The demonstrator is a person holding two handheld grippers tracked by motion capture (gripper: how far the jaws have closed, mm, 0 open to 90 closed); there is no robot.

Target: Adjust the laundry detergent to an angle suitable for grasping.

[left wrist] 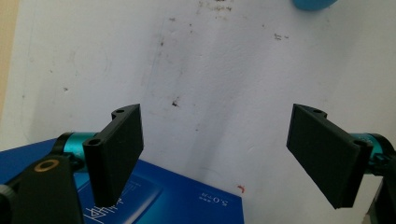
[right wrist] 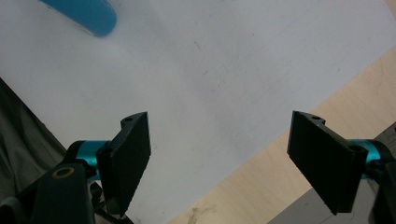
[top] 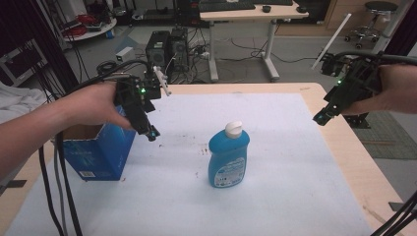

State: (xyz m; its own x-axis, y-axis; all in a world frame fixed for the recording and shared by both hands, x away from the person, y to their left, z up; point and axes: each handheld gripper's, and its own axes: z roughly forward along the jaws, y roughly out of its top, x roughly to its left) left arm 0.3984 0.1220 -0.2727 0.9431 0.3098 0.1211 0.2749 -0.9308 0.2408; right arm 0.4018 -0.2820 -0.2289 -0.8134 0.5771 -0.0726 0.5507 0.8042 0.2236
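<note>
A blue bottle (top: 228, 156) with a white cap stands upright near the middle of the white mat (top: 275, 187); its base edge shows as the blue bottle (left wrist: 314, 3) at the top of the left gripper view and as the blue bottle (right wrist: 84, 15) at the top left of the right gripper view. An open blue carton (top: 97, 150) stands at the left; its blue carton (left wrist: 177, 200) top lies under the left jaws. My left gripper (top: 151, 132) hovers above the carton's right edge, open and empty (left wrist: 217, 156). My right gripper (top: 319, 118) hangs over the mat's right border, open and empty (right wrist: 219, 161).
The mat covers a light wooden table (top: 364, 167) whose bare edge runs along the right side. Black cables (top: 61, 196) trail down at the left and at the bottom right. Beyond the table stand computer towers (top: 167, 49) and a desk (top: 246, 14) on the floor.
</note>
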